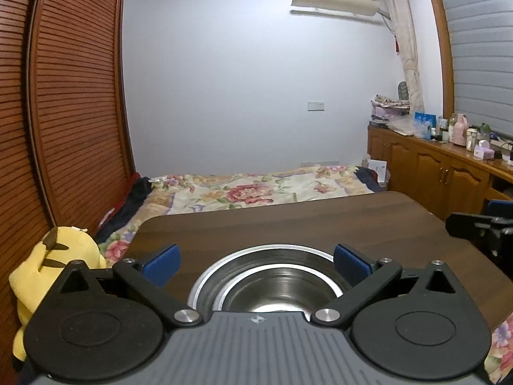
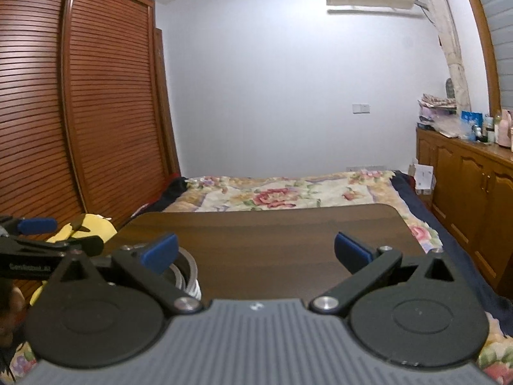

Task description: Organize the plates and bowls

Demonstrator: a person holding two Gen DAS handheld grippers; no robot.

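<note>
Now both the left gripper [image 1: 255, 261] and right gripper [image 2: 255, 252] gape wide, empty, above nested round steel bowls [image 1: 272, 284] on the dark wooden bench [image 1: 288, 221].

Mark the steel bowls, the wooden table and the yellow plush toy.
steel bowls [image 1: 272, 292]: left wrist view, inner floor of the top bowl.
wooden table [image 2: 272, 240]: right wrist view, bare middle of the top.
yellow plush toy [image 1: 38, 276]: left wrist view, its yellow body.
</note>
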